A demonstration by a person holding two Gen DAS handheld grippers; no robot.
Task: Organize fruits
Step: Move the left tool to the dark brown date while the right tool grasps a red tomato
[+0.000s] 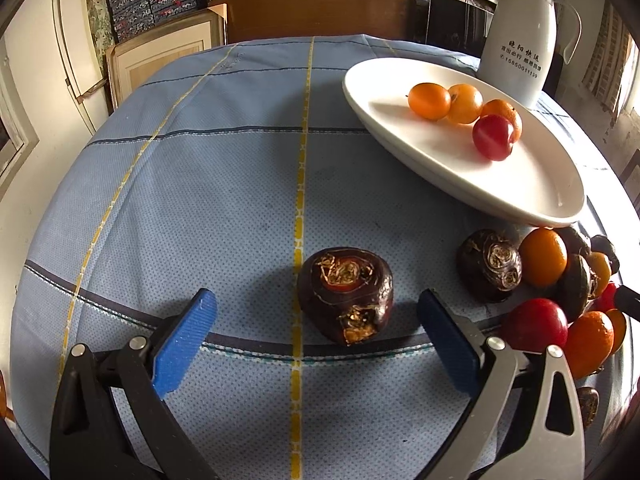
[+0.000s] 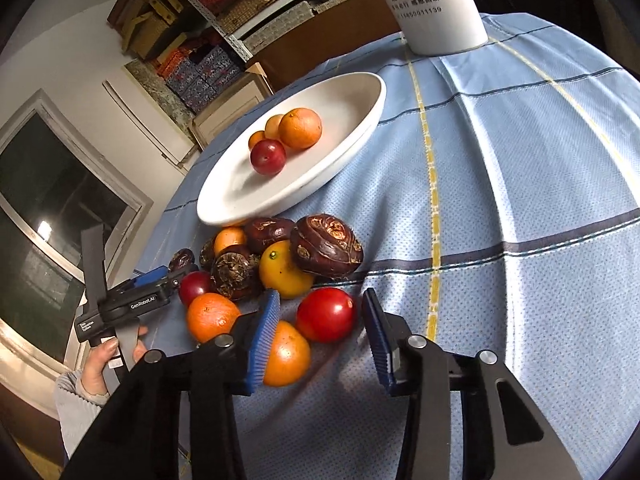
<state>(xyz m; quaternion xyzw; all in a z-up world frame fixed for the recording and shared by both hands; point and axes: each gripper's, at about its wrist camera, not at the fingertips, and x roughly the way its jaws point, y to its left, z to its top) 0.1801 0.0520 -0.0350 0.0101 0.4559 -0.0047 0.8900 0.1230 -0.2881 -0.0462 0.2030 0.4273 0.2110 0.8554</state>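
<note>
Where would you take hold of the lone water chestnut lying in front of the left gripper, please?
Across its rounded flanks, coming straight ahead and low. The water chestnut lies alone on the tablecloth, tipped with its ringed top facing up and away, and the open left gripper already has a finger on either side.

Ahead of our left tongs (image 1: 316,340) we see open bench (image 1: 200,184); the fruit pile (image 1: 560,280) and white plate (image 1: 460,168) crowd their right.

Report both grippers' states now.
Left gripper: open, empty, around a dark brown water chestnut.
Right gripper: open, empty, near a glossy red plum.
</note>
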